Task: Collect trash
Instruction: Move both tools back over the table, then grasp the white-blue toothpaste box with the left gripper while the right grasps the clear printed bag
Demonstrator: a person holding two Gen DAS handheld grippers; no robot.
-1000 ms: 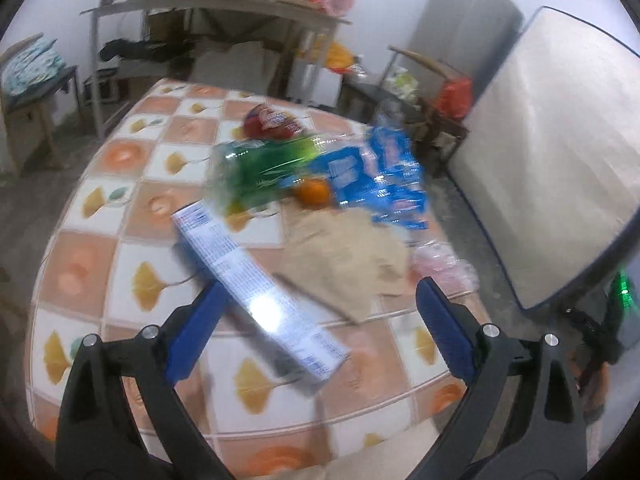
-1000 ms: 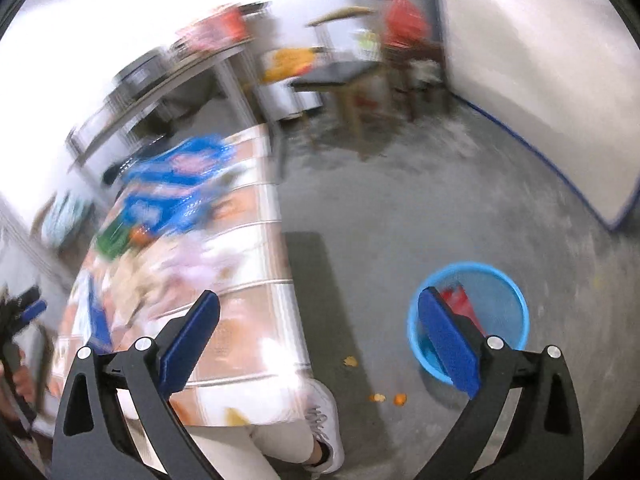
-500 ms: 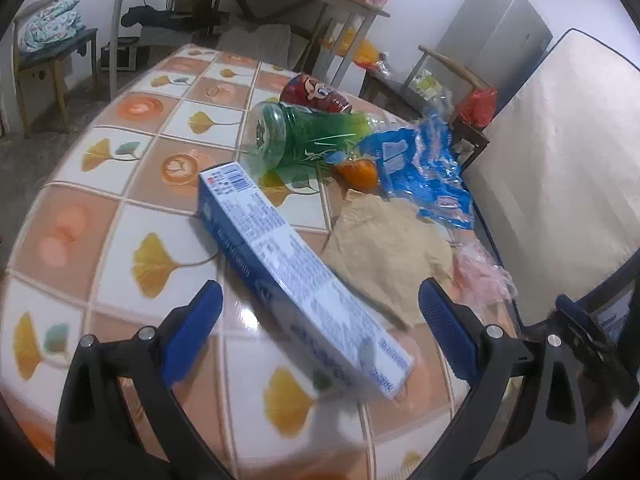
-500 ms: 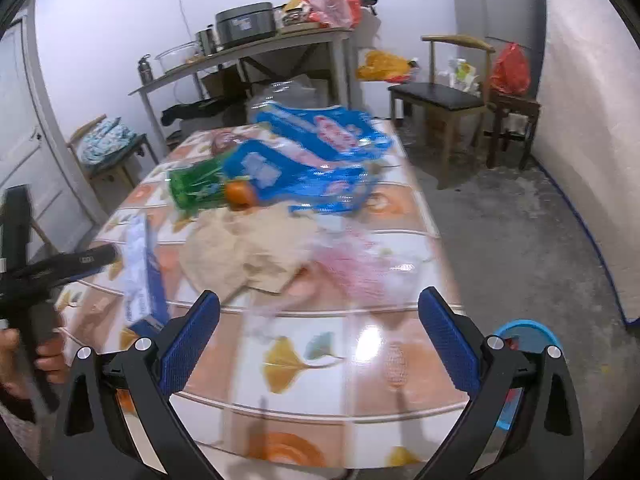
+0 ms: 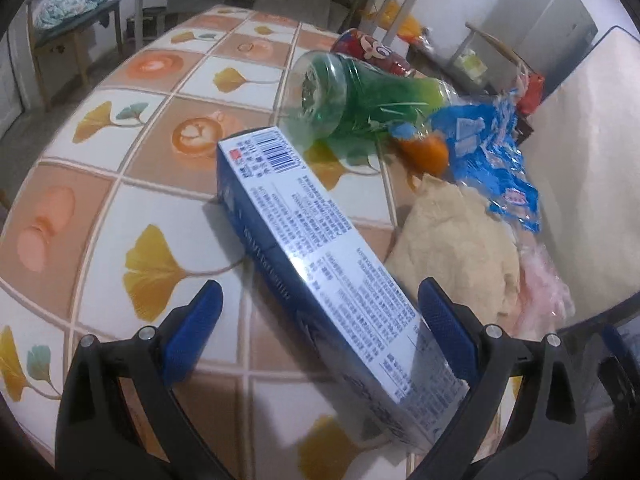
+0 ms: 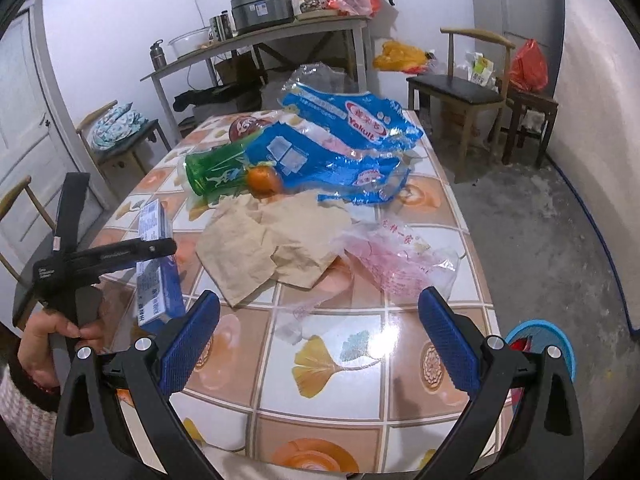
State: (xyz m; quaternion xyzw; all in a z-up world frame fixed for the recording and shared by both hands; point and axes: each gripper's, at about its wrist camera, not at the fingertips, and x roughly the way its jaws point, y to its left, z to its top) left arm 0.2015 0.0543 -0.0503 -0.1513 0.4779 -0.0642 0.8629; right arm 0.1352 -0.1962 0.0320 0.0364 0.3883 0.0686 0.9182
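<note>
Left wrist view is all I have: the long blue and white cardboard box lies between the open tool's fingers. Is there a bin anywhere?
Observer: Yes. The right wrist view shows a round blue plastic bin on the floor, past the near right corner of the table.
Reviewer: Is the right tool carrying anything?
Observer: No. The right tool is open and empty, over the near edge of the tiled table.
Reviewer: Which trash lies closest to it?
Observer: A crumpled pink transparent plastic bag, lying beside the tan paper bag.
</note>
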